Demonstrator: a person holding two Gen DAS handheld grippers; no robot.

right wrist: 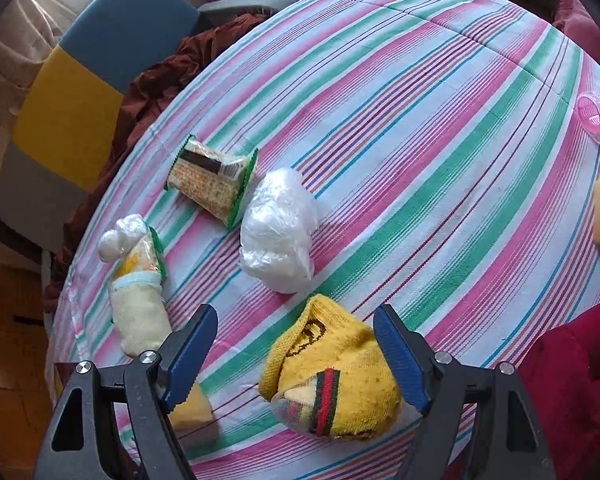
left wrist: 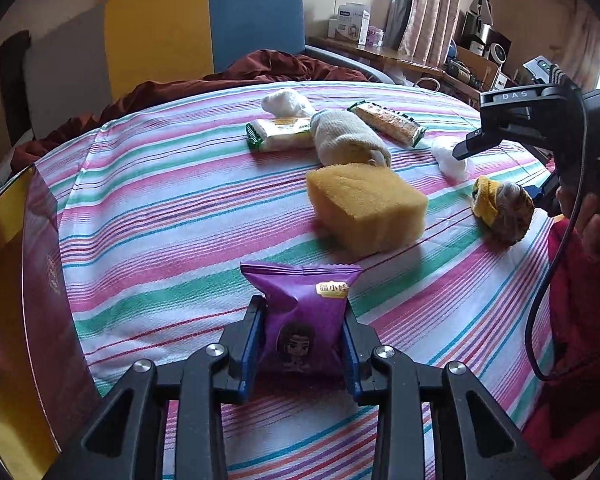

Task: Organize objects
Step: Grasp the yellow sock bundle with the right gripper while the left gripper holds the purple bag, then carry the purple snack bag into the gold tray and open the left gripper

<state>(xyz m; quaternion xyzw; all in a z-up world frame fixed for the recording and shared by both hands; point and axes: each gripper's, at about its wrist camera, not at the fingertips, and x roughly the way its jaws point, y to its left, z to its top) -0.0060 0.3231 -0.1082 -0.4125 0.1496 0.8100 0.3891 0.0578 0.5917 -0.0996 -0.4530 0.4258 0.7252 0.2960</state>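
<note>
Left gripper [left wrist: 302,340] clamps the purple snack packet [left wrist: 300,312], while the right gripper [right wrist: 296,354] gapes around the yellow sock bundle [right wrist: 332,376] at lower centre, seemingly not touching.

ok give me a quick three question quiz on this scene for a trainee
1. True or false: the left gripper holds a purple packet.
2. Which item lies between the right gripper's open jaws? A sponge, B yellow sock, C plastic bag.
3. Fill in: the green-edged cracker packs lie on a ______ cloth.

Key: 1 true; 2 B, the yellow sock; 3 striped.
</note>
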